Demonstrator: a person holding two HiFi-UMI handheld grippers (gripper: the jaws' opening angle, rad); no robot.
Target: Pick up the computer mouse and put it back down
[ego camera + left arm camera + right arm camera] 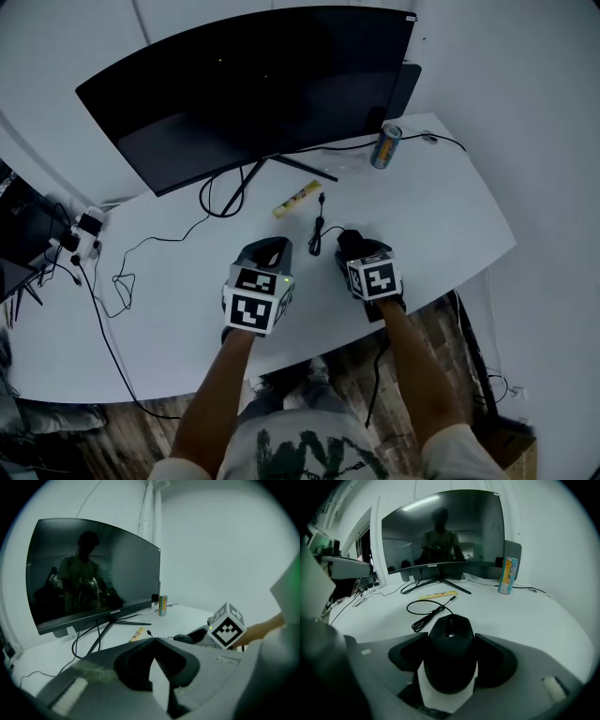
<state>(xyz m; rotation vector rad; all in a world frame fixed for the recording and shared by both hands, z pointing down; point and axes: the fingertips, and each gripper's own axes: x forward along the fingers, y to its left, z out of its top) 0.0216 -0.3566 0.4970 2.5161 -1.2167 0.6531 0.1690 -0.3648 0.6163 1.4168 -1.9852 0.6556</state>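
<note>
Both forearms reach toward monitor (253, 84): right gripper (353, 249) angled down, clamped on mouse (451, 651); left gripper (265, 251) closed, empty.

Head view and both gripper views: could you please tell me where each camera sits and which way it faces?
Head view: on the person's head, looking steeply down at the desk; both forearms, left gripper and right gripper show.
Left gripper view: rides the left gripper, looks along its closed jaws toward the monitor; the right gripper's marker cube shows.
Right gripper view: rides the right gripper, looks along jaws clamping the computer mouse, monitor beyond.
All three share monitor and can.
</note>
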